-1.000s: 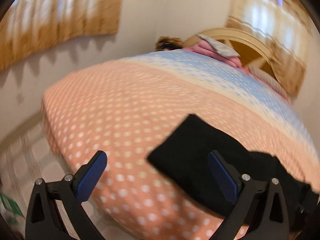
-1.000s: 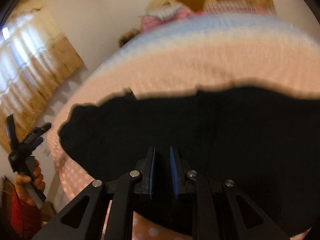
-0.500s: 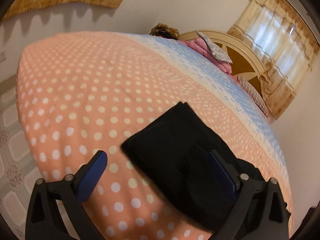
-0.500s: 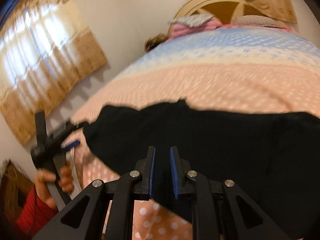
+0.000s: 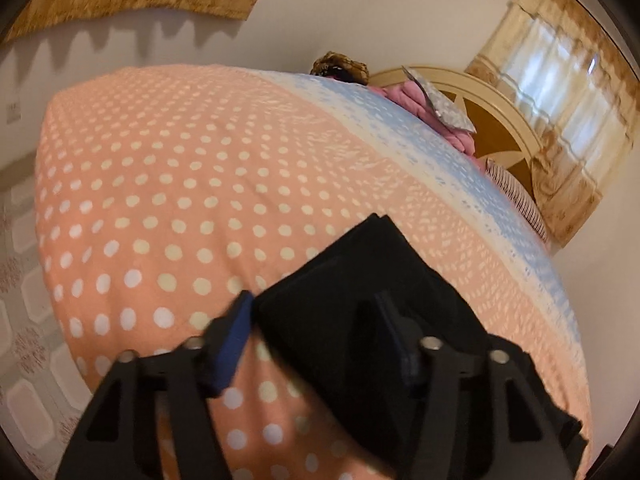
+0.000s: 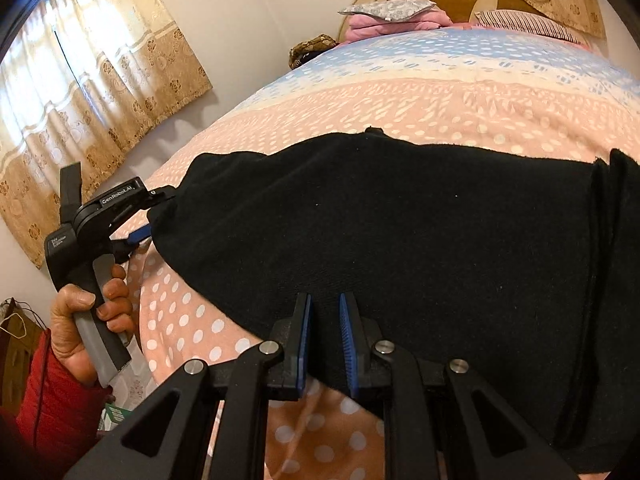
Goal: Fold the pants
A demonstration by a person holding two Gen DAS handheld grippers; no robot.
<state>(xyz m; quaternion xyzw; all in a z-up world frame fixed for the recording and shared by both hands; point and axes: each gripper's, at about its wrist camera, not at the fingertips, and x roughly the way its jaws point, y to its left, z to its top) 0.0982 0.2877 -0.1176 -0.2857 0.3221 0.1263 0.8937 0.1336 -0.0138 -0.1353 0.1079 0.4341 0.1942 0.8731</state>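
Left hand-held gripper (image 5: 312,320) closing, straddling pants (image 5: 360,304) end

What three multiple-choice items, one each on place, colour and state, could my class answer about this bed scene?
1. Where do the black pants lie? A on the dotted bedspread; B on the floor; C over the headboard.
2. What colour are the gripper pads? A red; B blue; C green.
3. What sits between the left gripper jaws? A nothing; B a pillow; C the pants' corner.

A: dots show all round the pants.
B: both wrist views show blue.
C: its closing jaws straddle that corner.
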